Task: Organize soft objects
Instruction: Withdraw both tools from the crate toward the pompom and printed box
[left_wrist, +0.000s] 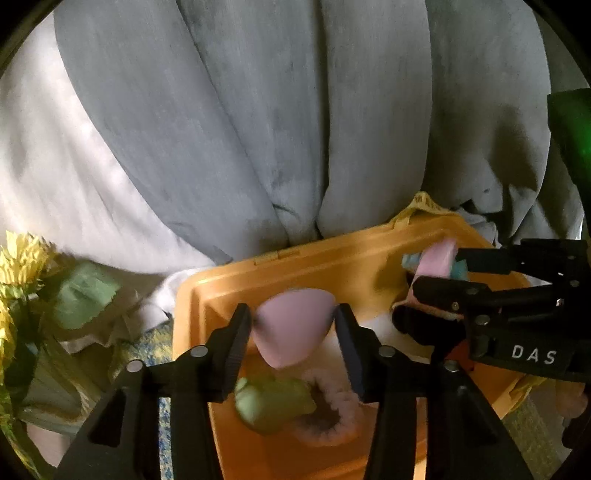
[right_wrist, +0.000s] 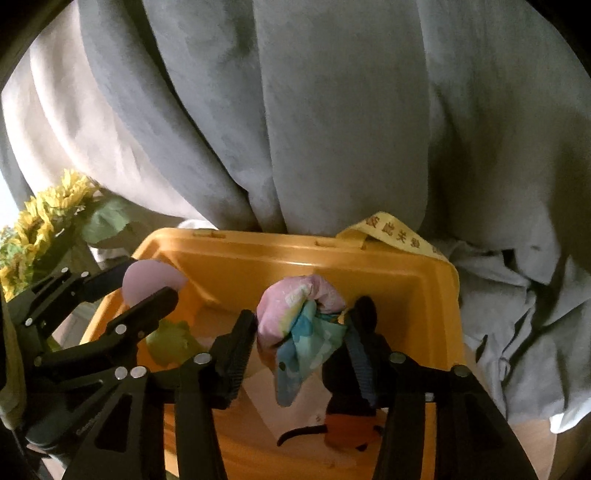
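An orange plastic bin (left_wrist: 314, 254) (right_wrist: 295, 240) lies below both grippers. My left gripper (left_wrist: 291, 317) (right_wrist: 151, 280) hangs over its left part, and a pink teardrop sponge (left_wrist: 295, 325) (right_wrist: 147, 277) sits between the fingertips, touching both pads. Over the bin's right part, my right gripper (right_wrist: 303, 317) (left_wrist: 439, 269) has a pink and blue cloth bundle (right_wrist: 295, 317) (left_wrist: 437, 258) pinched between its pads, one corner hanging down. Inside the bin lie a green soft toy (left_wrist: 273, 402) (right_wrist: 170, 339), a fluffy pink scrunchie (left_wrist: 332, 428) and a black and orange soft toy (right_wrist: 351, 428).
Grey curtain folds (left_wrist: 295, 110) hang right behind the bin, with paler fabric to the left. Yellow artificial sunflowers (left_wrist: 18, 258) (right_wrist: 48, 210) stand left of the bin. A yellow printed ribbon (right_wrist: 395, 229) drapes over the bin's far right rim. Crumpled grey cloth (right_wrist: 517, 314) lies to the right.
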